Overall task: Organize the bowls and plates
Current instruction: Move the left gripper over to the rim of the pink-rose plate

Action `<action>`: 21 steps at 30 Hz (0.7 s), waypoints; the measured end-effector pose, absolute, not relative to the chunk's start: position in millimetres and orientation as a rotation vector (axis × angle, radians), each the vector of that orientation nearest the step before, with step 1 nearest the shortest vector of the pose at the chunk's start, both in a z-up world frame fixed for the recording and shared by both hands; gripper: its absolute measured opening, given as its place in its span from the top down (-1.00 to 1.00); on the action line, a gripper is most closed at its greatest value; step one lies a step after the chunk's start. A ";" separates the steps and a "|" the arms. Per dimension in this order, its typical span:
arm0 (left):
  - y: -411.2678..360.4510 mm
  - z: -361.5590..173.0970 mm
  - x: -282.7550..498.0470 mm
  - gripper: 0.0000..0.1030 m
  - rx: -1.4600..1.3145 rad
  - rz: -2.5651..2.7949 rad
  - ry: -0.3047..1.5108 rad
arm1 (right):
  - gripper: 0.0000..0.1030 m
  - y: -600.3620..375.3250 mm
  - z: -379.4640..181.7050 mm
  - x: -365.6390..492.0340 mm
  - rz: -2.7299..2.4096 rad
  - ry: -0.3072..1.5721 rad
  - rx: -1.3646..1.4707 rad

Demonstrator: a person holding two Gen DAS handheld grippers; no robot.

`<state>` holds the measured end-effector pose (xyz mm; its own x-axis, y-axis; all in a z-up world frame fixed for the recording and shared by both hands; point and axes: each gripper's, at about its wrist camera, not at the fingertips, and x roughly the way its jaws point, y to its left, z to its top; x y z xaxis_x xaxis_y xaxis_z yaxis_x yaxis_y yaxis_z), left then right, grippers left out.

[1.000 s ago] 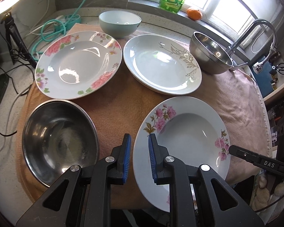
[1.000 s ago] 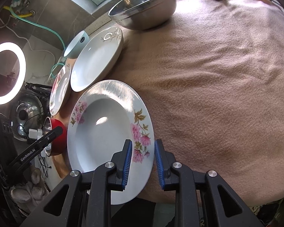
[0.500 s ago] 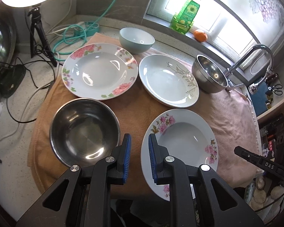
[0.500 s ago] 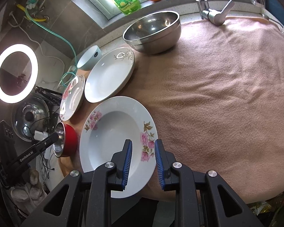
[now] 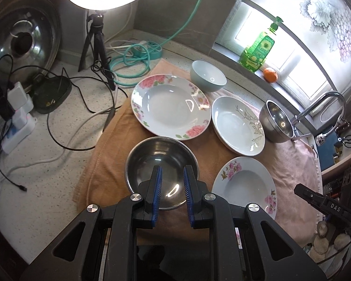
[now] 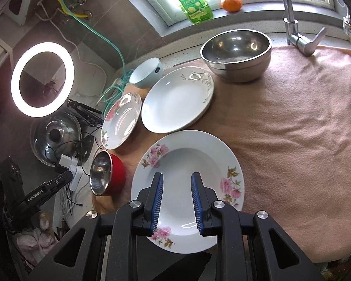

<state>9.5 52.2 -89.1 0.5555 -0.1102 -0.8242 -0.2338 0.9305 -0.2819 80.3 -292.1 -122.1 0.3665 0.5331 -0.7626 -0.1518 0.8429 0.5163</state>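
Kitchen counter by a window, covered with a tan-pink towel (image 6: 304, 126) on which all the dishes lie apart, nothing stacked. Left gripper (image 5: 172, 196) hangs above the near steel bowl (image 5: 152, 161), fingers slightly spread with a narrow gap, nothing between them. Right gripper (image 6: 177, 202) hangs over the small pink-flower plate (image 6: 187, 161) at the front edge of the towel, fingers also slightly parted, empty, not touching the plate as far as the view shows. Further back: large rose-rim plate (image 5: 170, 106), gold-leaf plate (image 5: 237, 124) just beside it, pale blue bowl (image 5: 208, 76) behind them, second steel bowl (image 5: 277, 123) near the faucet (image 6: 292, 18). Soap bottle (image 5: 258, 49) and orange (image 5: 270, 74) sit on the sill; ring light (image 6: 42, 79) and cables off to the left. Step looks like the very start: both tools raised, surveying, no item picked. Next move likely calls for opening a gripper wider, dropping to a plate rim, pinching the edge and carrying it onto another plate; same for nesting the steel bowls. Thin rims lying flat on cloth will need a low, angled approach.
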 end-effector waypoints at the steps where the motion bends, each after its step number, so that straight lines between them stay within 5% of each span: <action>1: 57.3 -89.3 10.8 0.68 -0.389 0.078 0.986 | 0.56 -288.1 -120.4 82.7 0.453 1.113 0.394; 21: 144.2 -111.1 74.2 0.67 -0.480 0.035 1.015 | 0.47 -184.9 -100.2 151.8 0.466 1.114 0.373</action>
<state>74.2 144.2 -111.1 0.5363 -0.1911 -0.8221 -0.2470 0.8959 -0.3693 151.8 -184.9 -100.2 0.3632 0.5329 -0.7643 -0.1698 0.8444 0.5081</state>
